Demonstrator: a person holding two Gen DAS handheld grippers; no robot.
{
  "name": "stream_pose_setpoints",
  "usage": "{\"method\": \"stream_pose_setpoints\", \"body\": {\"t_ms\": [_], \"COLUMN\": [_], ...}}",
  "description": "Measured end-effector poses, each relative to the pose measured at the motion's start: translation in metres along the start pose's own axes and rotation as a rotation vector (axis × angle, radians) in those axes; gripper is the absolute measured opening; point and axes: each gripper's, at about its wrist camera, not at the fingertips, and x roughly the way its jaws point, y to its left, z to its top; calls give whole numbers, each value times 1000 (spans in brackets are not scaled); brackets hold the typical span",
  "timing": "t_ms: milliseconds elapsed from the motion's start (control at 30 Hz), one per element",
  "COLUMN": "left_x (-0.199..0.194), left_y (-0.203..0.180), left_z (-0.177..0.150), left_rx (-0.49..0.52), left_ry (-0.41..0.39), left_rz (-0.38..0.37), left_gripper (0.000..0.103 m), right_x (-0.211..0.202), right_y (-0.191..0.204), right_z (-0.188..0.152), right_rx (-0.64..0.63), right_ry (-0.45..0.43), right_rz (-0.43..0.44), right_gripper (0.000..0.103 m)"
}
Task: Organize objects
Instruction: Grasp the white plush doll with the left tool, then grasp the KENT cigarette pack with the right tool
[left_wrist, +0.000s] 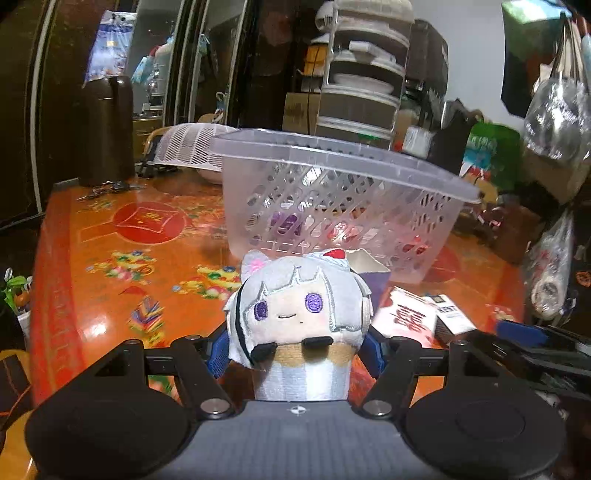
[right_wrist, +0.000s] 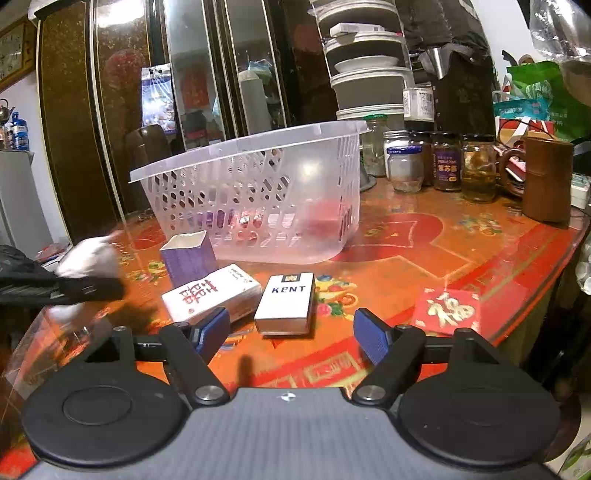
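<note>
The left gripper (left_wrist: 297, 350) is pinching a grey-haired plush doll (left_wrist: 299, 314) between its blue pads, the doll sitting upright just before the clear plastic basket (left_wrist: 332, 195) on the orange patterned table (left_wrist: 110, 266). The right gripper (right_wrist: 291, 328) is hovering with its jaws spread and empty; between them is lying a white Kent box (right_wrist: 286, 302), beside a white packet with red characters (right_wrist: 210, 291) and a purple carton (right_wrist: 188, 258).

Plush doll (left_wrist: 299, 314) betw. left tongs (left_wrist: 297, 350), basket (left_wrist: 332, 206) behind.
</note>
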Motion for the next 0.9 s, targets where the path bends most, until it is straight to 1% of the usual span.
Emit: {"method": "stream_pose_setpoints", "body": {"t_ms": [100, 233, 267, 300, 367, 433, 467, 567, 700, 900], "left_x": [-21, -42, -43, -45, -46, -47, -47, -49, -50, -55], "left_y": [4, 6, 8, 10, 13, 14, 13, 10, 6, 3], "left_z": [-12, -32, -34, -36, -38, -39, -40, -42, -45, -44], "left_rx": [-19, -19, -29, -39, -50, -58, -58, -55, -47, -49], "left_ry": [-10, -24, -22, -22, -21, -23, -24, -32, -33, -47], "left_rz": [-12, 8, 3, 1, 5, -3, -6, -20, -29, -26], "left_gripper": [71, 71, 71, 71, 71, 71, 71, 71, 71, 71], "right_x": [11, 24, 27, 30, 36, 39, 39, 35, 19, -33], "right_y": [6, 11, 11, 12, 16, 20, 22, 23, 19, 14], "right_z": [3, 7, 7, 7, 7, 7, 7, 5, 0, -4], "right_rx": [-26, -54, -54, -58, -82, -111, -122, -140, -99, -49], "right_ry": [8, 21, 28, 36, 46, 51, 52, 46, 34, -32], "right_rz": [-13, -43, -45, -47, -60, -75, -80, -83, -82, -58], "right_gripper": [77, 75, 72, 66, 62, 54, 43, 40, 40, 40]}}
